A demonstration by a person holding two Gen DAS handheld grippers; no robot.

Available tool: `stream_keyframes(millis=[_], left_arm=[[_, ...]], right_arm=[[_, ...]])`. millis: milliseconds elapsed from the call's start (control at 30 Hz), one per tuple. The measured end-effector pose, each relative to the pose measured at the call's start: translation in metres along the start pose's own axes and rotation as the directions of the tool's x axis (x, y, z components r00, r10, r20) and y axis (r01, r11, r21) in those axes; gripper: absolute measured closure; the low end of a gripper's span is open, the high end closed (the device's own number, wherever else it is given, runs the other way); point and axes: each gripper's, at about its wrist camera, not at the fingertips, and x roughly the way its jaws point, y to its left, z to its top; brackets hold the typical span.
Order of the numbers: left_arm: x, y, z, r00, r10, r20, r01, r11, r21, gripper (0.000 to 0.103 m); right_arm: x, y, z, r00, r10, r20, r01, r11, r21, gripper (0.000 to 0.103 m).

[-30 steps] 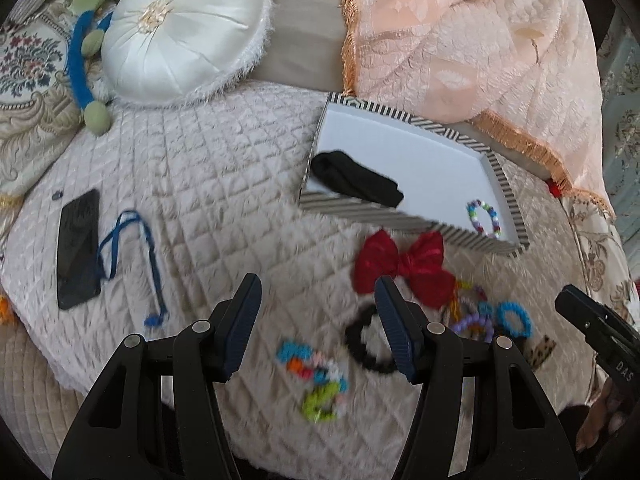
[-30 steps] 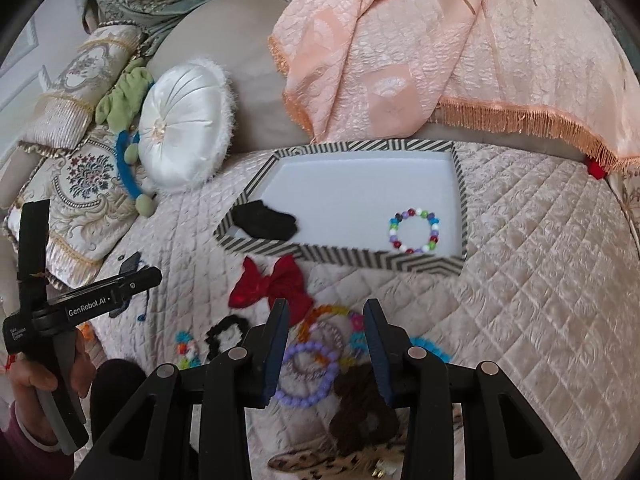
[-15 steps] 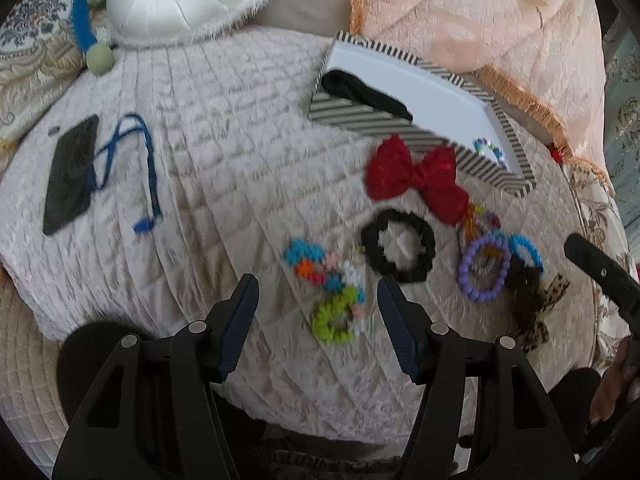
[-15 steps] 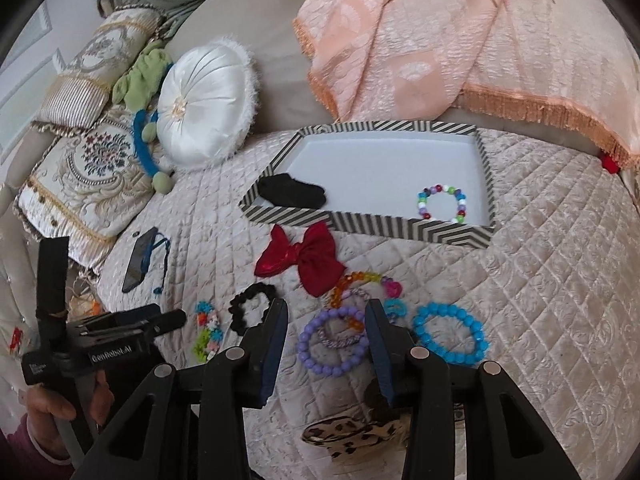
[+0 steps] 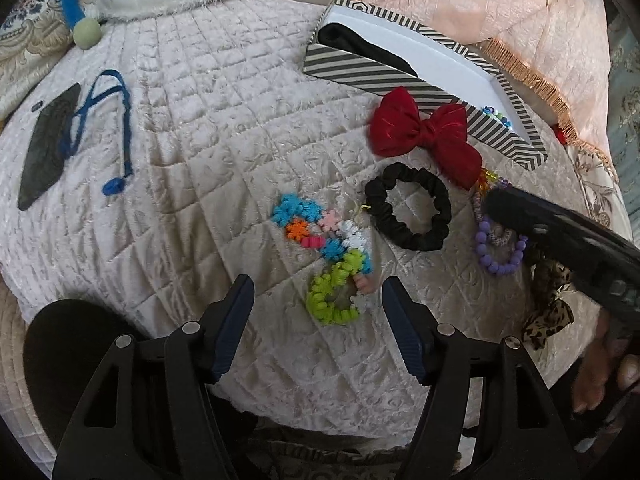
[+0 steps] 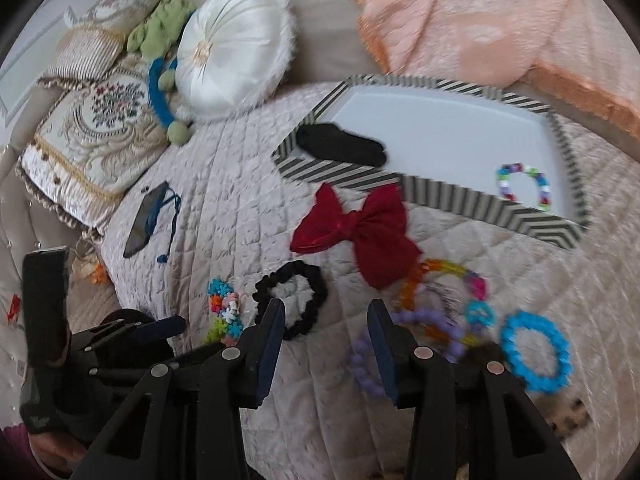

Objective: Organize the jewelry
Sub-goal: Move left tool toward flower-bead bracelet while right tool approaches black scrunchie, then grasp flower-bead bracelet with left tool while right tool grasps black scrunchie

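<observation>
A striped tray (image 6: 360, 178) (image 5: 360, 74) on the quilted bed holds a black cloth (image 6: 340, 144) and a multicolour bead bracelet (image 6: 524, 186). In front of it lie a red bow (image 6: 356, 228) (image 5: 428, 136), a black scrunchie (image 6: 292, 298) (image 5: 408, 206), a colourful flower-bead bracelet (image 5: 328, 256) (image 6: 224, 316), a purple bead bracelet (image 6: 372, 364) (image 5: 500, 248), an orange bracelet (image 6: 436, 276) and a blue bracelet (image 6: 536, 352). My left gripper (image 5: 318, 292) is open, just short of the flower-bead bracelet. My right gripper (image 6: 326, 316) is open, above the scrunchie's near edge.
A black phone (image 5: 48, 144) with a blue lanyard (image 5: 116, 120) lies at the left of the bed. A white round cushion (image 6: 232, 48), embroidered pillows (image 6: 100, 132) and a peach blanket (image 6: 500, 20) border the back. A leopard-print bow (image 5: 552, 304) lies at the right.
Both grippers have come down and forward toward the loose jewelry. The left one has closed in on the flower-bead bracelet; the right one has swung left toward the black scrunchie.
</observation>
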Motion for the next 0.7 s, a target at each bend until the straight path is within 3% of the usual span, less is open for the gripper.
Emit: stream_keyframes(millis=[167, 300, 333, 367, 400, 433, 467, 700], left_arm=[[0.008, -0.002, 0.001, 1.0, -0.006, -0.004, 0.006, 1.0, 0.005, 0.036], [0.009, 0.003, 0.004, 0.999, -0.037, 0.01, 0.038, 0.999, -0.026, 0.038], [0.009, 0.004, 0.005, 0.999, -0.044, 0.016, 0.044, 0.999, -0.032, 0.048], [0.008, 0.005, 0.006, 0.999, -0.039, 0.024, 0.04, 0.999, -0.035, 0.055], [0.008, 0.006, 0.007, 0.999, -0.019, 0.032, 0.02, 0.999, -0.034, 0.071], [0.007, 0.007, 0.007, 0.999, -0.014, 0.037, 0.015, 0.999, -0.034, 0.085], [0.005, 0.008, 0.008, 0.999, -0.036, 0.041, 0.037, 0.999, -0.037, 0.091], [-0.02, 0.003, 0.014, 0.993, -0.079, 0.087, 0.08, 0.997, -0.016, 0.092]], right_arm=[[0.035, 0.001, 0.006, 0.998, 0.011, -0.06, -0.012, 1.0, -0.01, 0.062], [0.052, 0.0, 0.006, 0.999, 0.015, -0.052, -0.015, 1.0, -0.015, 0.063], [0.052, 0.002, 0.005, 0.999, 0.008, -0.04, -0.009, 1.0, -0.026, 0.066], [0.051, 0.003, 0.005, 0.999, -0.003, -0.033, 0.001, 0.999, -0.044, 0.076], [0.05, 0.004, 0.004, 0.999, -0.003, -0.032, 0.001, 0.999, -0.052, 0.089], [0.048, 0.005, 0.004, 1.0, 0.005, -0.029, -0.007, 0.999, -0.054, 0.095], [0.044, 0.005, 0.004, 1.0, 0.011, -0.02, -0.012, 0.998, -0.055, 0.097], [-0.005, 0.0, 0.009, 0.995, 0.029, 0.1, -0.026, 0.999, -0.032, 0.098]])
